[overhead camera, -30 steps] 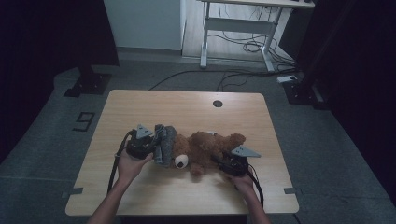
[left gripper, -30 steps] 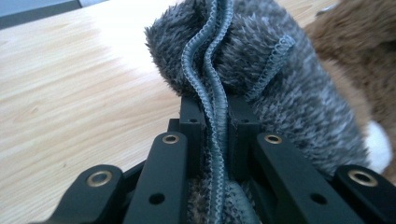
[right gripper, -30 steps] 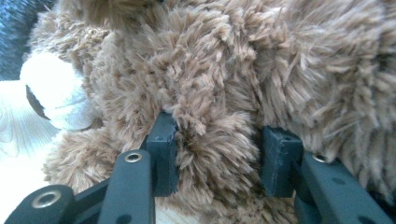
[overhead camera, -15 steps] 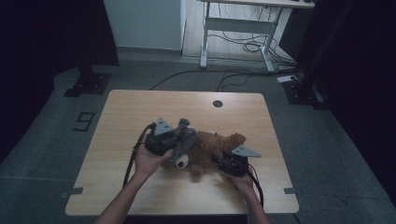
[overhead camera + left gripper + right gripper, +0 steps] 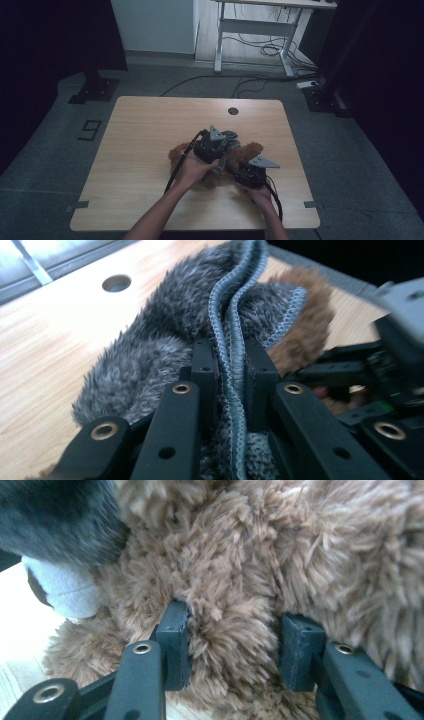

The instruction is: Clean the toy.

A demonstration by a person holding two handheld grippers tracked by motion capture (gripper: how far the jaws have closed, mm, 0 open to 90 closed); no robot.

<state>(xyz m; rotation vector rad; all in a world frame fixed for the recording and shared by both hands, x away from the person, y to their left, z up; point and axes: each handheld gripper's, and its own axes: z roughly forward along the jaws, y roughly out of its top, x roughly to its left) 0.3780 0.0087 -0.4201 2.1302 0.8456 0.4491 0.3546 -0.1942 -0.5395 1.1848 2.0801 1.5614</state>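
Brown plush bear (image 5: 245, 155) lying near the middle of the wooden table (image 5: 150, 130), long axis running left to right, your right gripper (image 5: 232, 642) clamped on its fur, your left gripper (image 5: 230, 385) pinching the grey fuzzy cloth (image 5: 165, 335) draped over it.

The right gripper (image 5: 232, 645) pinches a tuft of the brown teddy (image 5: 280, 555) at lower centre; its white muzzle (image 5: 62, 597) shows at left.
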